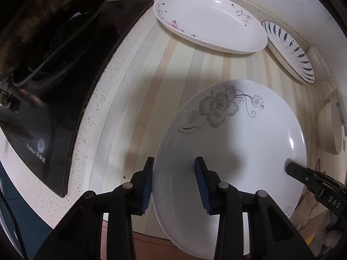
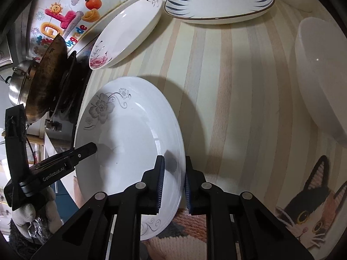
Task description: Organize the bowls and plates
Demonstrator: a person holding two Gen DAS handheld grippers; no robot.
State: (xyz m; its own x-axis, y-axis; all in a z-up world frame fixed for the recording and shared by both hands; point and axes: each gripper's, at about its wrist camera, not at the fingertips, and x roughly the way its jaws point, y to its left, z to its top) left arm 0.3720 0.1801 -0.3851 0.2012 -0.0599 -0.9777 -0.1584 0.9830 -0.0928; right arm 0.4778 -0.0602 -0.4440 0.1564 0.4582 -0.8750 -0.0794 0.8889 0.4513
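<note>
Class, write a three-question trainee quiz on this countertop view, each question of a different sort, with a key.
1. True or false: both tools grip the same grey-flower plate.
2. Which plate lies beside the pink-flower plate? A) blue-leaf plate B) a red plate C) a glass plate
3. Fill in: left of the plates stands a black ____.

Key: 1 true, the left tool and right tool clamp opposite rims; 2 A; 3 stove.
</note>
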